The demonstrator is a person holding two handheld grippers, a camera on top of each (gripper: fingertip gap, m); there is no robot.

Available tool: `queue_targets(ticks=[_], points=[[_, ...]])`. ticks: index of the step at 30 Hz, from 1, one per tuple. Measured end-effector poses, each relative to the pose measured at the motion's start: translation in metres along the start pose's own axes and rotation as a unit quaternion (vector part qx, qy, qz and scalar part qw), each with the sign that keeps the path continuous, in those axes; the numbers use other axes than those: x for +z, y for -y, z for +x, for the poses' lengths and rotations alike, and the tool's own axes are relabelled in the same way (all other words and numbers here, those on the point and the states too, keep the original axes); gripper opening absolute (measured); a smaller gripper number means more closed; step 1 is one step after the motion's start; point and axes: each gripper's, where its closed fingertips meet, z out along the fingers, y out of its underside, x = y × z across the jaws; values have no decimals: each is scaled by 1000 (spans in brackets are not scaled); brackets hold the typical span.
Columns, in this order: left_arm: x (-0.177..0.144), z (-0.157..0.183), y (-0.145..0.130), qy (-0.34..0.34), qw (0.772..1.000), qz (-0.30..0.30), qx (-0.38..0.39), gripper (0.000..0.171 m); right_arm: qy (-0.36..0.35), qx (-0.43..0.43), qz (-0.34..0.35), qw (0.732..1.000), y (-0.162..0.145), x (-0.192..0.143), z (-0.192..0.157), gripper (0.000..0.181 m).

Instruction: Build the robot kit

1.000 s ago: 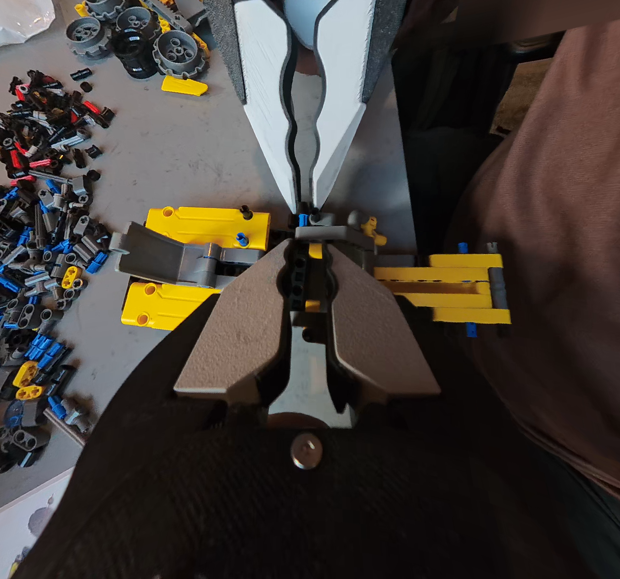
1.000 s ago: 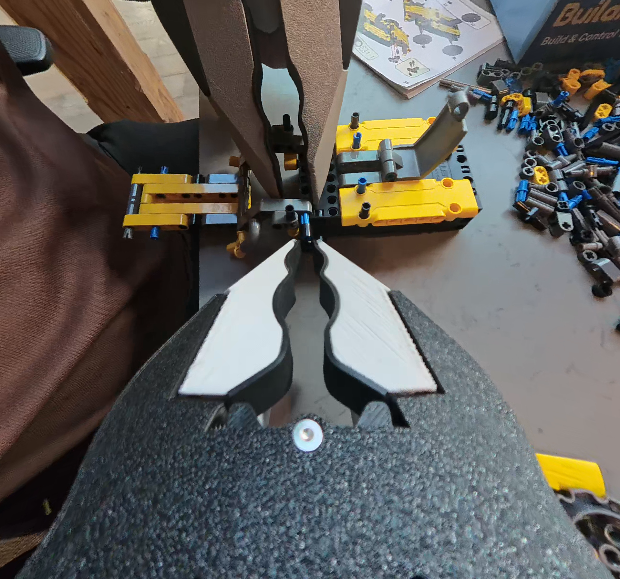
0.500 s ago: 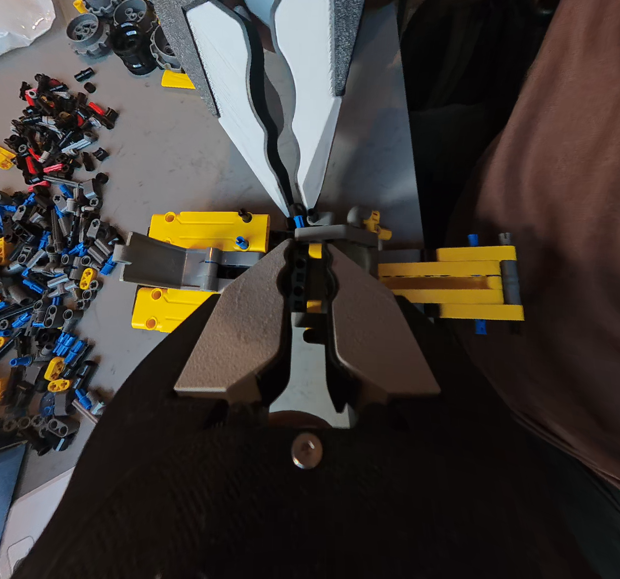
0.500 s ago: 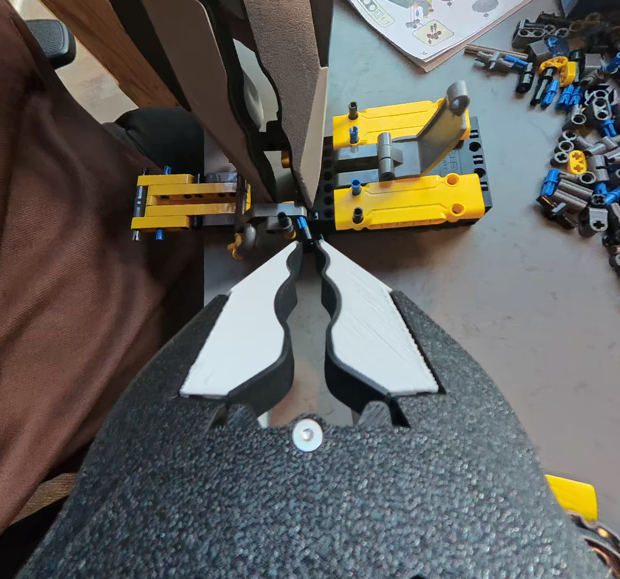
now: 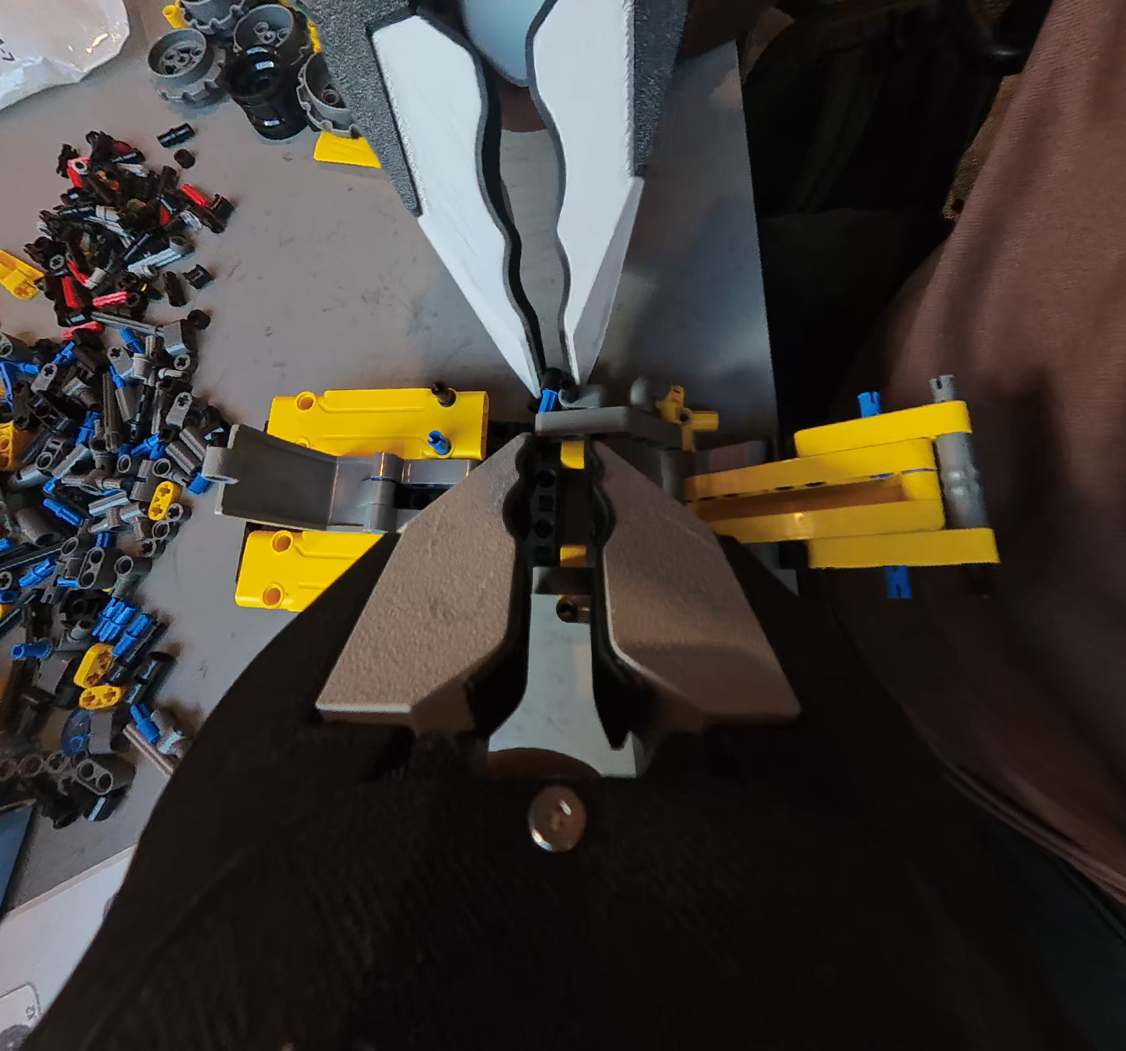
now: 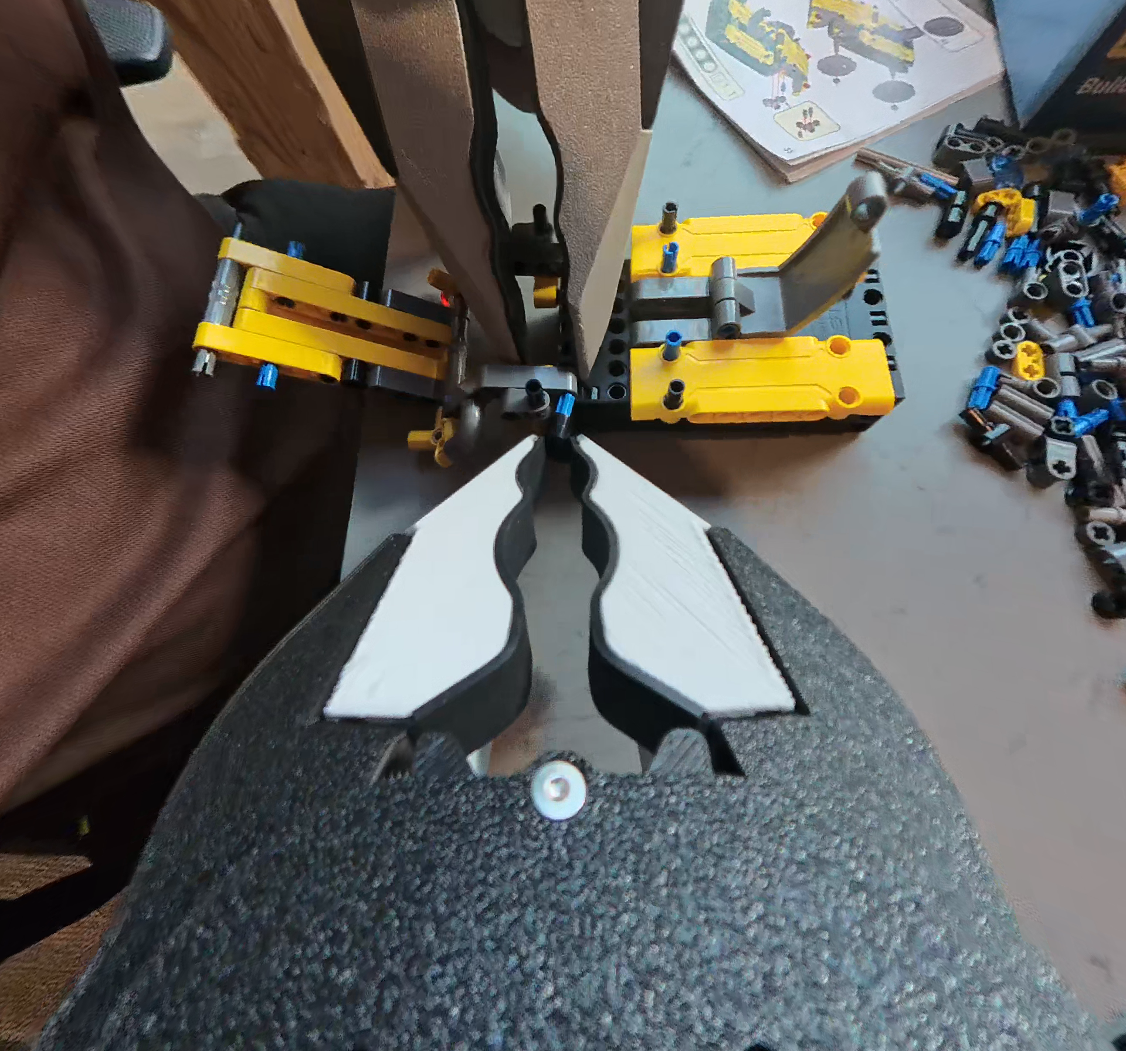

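A yellow, black and grey toy-brick vehicle model lies near the grey table's edge. My left gripper, brown-fingered, is shut on the model's black middle section. My right gripper, white-fingered, is shut on a small black and blue pin at the model's grey cross piece. The two grippers face each other across the model. The right gripper also shows in the left wrist view, the left gripper in the right wrist view. The model's yellow arm sticks out past the table edge and is tilted.
A heap of small loose black, grey, blue and red pieces lies beside the model. Grey wheels and a plastic bag lie farther off. An instruction booklet and a blue box lie on the table. A person's brown clothing is beside the edge. My two grippers' fingertips are within a few centimetres of each other.
Both grippers keep their grip. The model's yellow arm has tilted out of line with the body. The views shifted a little.
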Motion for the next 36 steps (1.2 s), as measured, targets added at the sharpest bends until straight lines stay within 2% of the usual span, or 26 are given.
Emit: queue_targets(ticks=[17, 23, 30, 36], points=[[-1, 0, -1, -25, 999, 13, 17, 13, 69, -118, 3, 991, 2, 1, 1, 3], [-2, -1, -2, -26, 1000, 11, 6, 12, 78, -98, -2, 992, 3, 2, 3, 3], [-4, -3, -4, -17, 1000, 20, -12, 12, 31, -43, 3, 999, 5, 4, 3, 3], [-4, -2, -3, -17, 1000, 20, -1, 12, 78, -51, -4, 996, 4, 5, 1, 3]])
